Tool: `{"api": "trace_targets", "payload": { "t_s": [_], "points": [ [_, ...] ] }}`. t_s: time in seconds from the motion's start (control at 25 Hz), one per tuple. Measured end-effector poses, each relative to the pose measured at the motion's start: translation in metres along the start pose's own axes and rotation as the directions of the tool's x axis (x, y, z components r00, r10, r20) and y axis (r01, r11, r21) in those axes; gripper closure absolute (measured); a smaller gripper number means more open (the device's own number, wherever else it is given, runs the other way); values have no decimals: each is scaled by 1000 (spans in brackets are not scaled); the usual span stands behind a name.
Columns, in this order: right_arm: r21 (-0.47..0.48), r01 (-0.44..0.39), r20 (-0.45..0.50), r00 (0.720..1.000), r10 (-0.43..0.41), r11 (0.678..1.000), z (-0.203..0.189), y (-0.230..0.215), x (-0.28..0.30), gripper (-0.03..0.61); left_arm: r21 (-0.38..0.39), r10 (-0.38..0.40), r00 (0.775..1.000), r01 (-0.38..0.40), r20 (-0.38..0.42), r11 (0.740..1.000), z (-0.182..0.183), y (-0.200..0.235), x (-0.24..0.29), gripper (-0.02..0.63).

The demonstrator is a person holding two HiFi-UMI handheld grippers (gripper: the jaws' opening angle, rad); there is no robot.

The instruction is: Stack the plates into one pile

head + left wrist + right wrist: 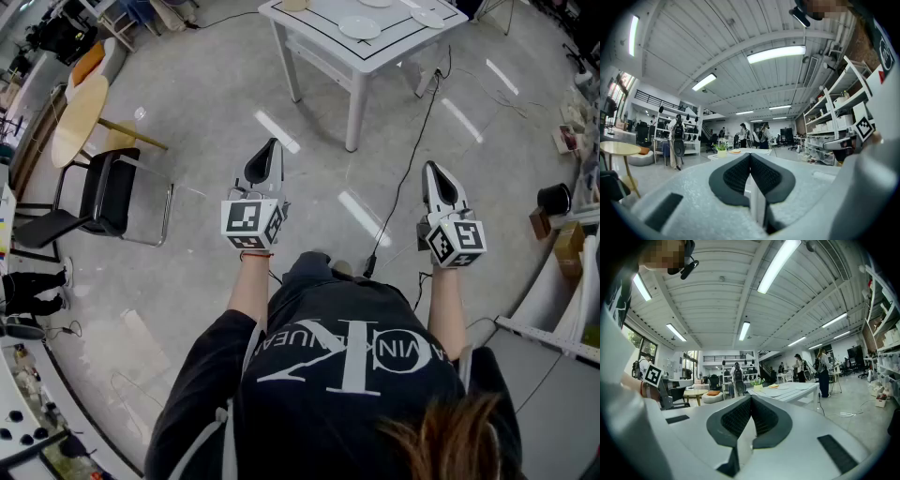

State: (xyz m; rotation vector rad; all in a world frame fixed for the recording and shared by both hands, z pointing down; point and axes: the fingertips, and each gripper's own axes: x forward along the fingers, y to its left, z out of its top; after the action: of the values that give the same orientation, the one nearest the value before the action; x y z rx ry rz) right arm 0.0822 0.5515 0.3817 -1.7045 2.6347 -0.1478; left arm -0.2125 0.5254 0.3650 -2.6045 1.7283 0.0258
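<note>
Far ahead stands a white table (361,58) with white plates (360,27) lying on it; a second plate (427,18) sits nearer its right corner. I hold my left gripper (271,142) level over the floor, its jaws shut with nothing between them. My right gripper (432,166) is level too, shut and empty. In the left gripper view the left gripper (750,155) points at the distant table (740,153). In the right gripper view the right gripper (751,398) points toward the table (792,391), where an orange-toned plate (774,386) lies.
A black chair (103,194) and a round wooden table (77,116) stand at the left. A black cable (405,173) runs across the glossy floor from the white table toward me. Shelving (574,281) lines the right side. People stand far off by desks (751,136).
</note>
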Motion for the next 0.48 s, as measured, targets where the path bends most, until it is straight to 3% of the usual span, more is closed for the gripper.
{"api": "trace_targets", "payload": {
  "t_s": [0.48],
  "points": [
    [-7,-15,2,1000,15,1000,3,-2,3,580,-12,-1,1000,1,13,1000,9,1,6,607]
  ]
}}
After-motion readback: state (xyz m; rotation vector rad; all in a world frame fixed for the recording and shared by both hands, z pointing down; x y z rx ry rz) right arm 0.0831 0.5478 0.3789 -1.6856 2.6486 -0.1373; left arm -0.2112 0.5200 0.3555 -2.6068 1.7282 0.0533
